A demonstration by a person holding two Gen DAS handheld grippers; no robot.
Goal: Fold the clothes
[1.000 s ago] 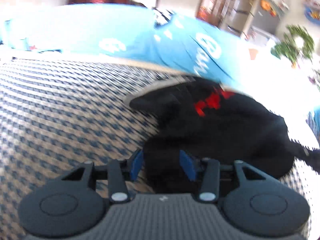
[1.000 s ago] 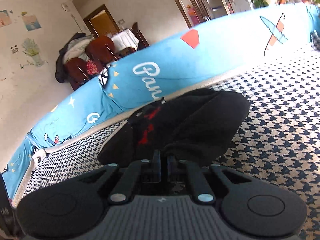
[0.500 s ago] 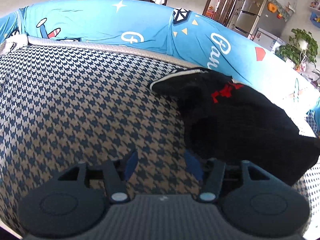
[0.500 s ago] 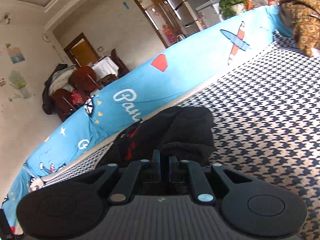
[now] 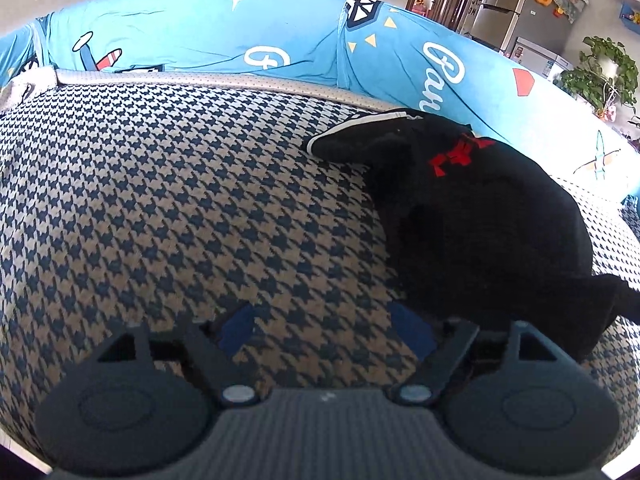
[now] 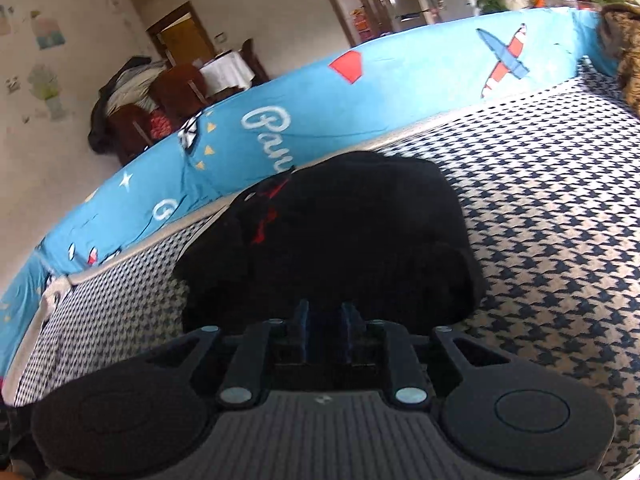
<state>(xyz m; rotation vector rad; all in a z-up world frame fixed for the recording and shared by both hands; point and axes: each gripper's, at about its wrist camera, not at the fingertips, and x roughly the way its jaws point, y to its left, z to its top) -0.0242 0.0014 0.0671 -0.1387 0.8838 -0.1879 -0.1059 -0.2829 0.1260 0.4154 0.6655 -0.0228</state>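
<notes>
Across both wrist views spreads a broad cushion surface covered in navy-and-tan houndstooth fabric [image 5: 168, 208], and along its far edge runs a sky-blue padded backrest cover printed with white script, stars and little aeroplanes [image 5: 224, 36]. On the houndstooth cover, up against that blue backrest, lies the black garment [image 5: 492, 232], bunched into a thick, rounded heap rather than laid flat. Its cloth is matte and so dark that few creases can be read. A red printed motif [image 5: 458, 156] shows on its upper side near the backrest, and a narrow flap with a pale stripe along its edge [image 5: 360, 130] points out of the heap toward the open cushion. In the right wrist view the same heap fills the centre, humped and lumpy, with the red print only partly seen among folds.

The left gripper [image 5: 326, 330] hangs over bare houndstooth just beside the garment's near edge, its blue-padded fingers spread wide with nothing between them. The right gripper [image 6: 325, 324] sits at the near edge of the heap, its fingers parted by a narrow gap; whether any cloth is caught there cannot be told against the black.
</notes>
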